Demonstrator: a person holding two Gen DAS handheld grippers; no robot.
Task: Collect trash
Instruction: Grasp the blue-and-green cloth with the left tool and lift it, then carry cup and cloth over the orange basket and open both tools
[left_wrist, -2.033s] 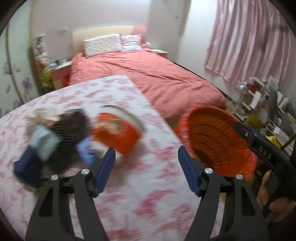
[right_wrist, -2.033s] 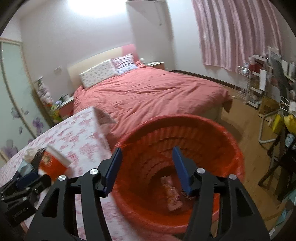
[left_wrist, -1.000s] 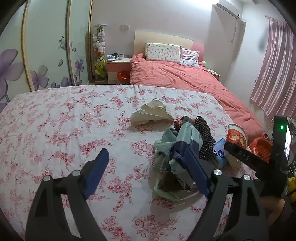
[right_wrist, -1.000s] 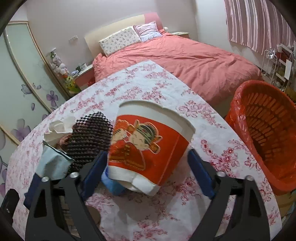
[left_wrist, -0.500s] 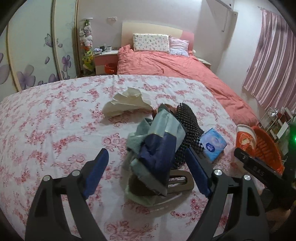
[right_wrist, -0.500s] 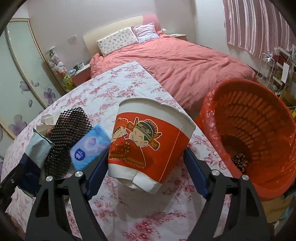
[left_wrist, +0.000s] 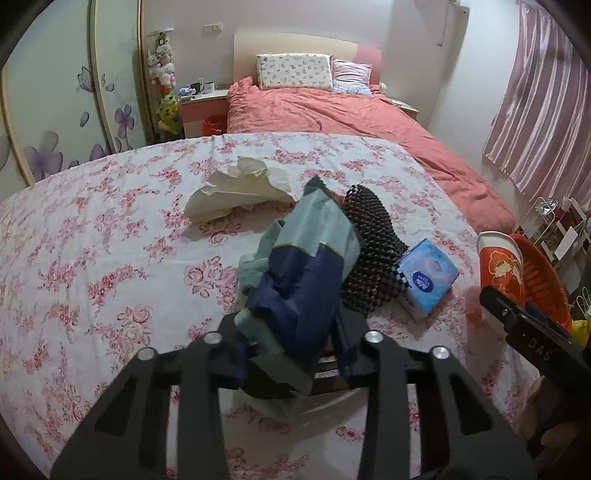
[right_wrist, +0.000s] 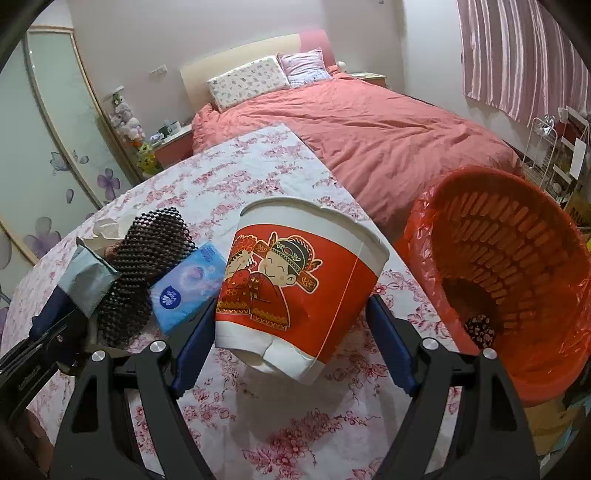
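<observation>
Left claw (left_wrist: 291, 350) has just been closing and is now clamped on the blue-grey crumpled bag (left_wrist: 303, 273) in the trash pile mid-tabletop (left_wrist: 92, 258). Pile items touch or overlap: black mesh mat (left_wrist: 373, 258) just right of the bag, blue tissue pack (left_wrist: 424, 277) against the mat's right edge, crumpled white tissue (left_wrist: 236, 188) behind the pile and slightly apart. The left half of the floral cloth is wide open, plenty of room there. Right claw (right_wrist: 291, 332) is clamped on the red-and-white paper cup (right_wrist: 299, 280), its pads pressing both sides, the cup tilted and lifted off the cloth near the tabletop's right edge. Orange waste basket (right_wrist: 517, 266) with its red liner stands just past that edge, mouth tipped toward the cup, a small dark item at the bottom. Pink bed (right_wrist: 388, 122) lies close behind the far edge of the tabletop.
</observation>
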